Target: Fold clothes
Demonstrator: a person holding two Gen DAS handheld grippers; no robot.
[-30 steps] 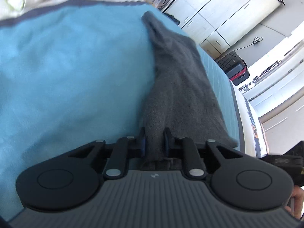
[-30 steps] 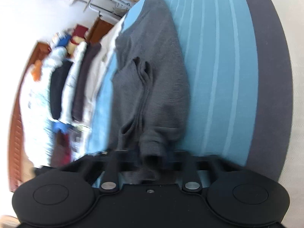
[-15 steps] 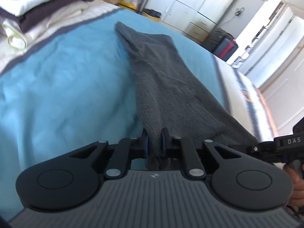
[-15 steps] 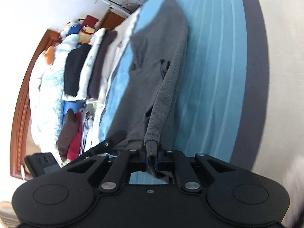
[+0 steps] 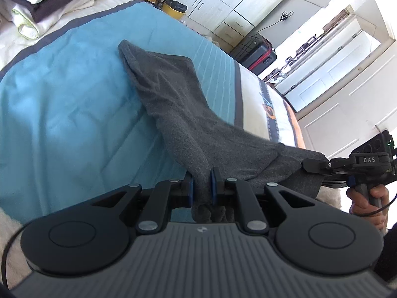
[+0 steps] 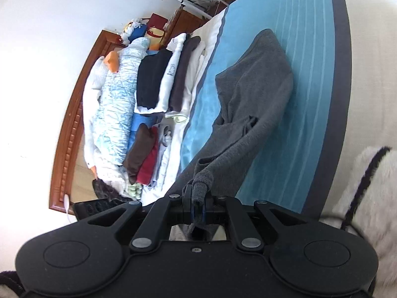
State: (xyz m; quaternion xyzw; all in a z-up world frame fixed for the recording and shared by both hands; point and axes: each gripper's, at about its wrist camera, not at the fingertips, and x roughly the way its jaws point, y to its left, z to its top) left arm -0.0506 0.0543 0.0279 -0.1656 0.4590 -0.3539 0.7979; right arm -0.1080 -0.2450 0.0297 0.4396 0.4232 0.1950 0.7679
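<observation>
Two folded stacks [image 6: 158,79], blue blanket [image 5: 62,104], cabinets [image 5: 223,2]

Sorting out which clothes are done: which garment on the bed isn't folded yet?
The grey sweater, stretched across the blue blanket with one end pinched in each claw. The other garments sit folded in stacks beside the blanket.

Both grippers have lifted the grey garment [image 5: 173,114] higher above the blue blanket [image 5: 62,104]; the right gripper [image 6: 198,207] has closed tighter on its bunched edge.
</observation>
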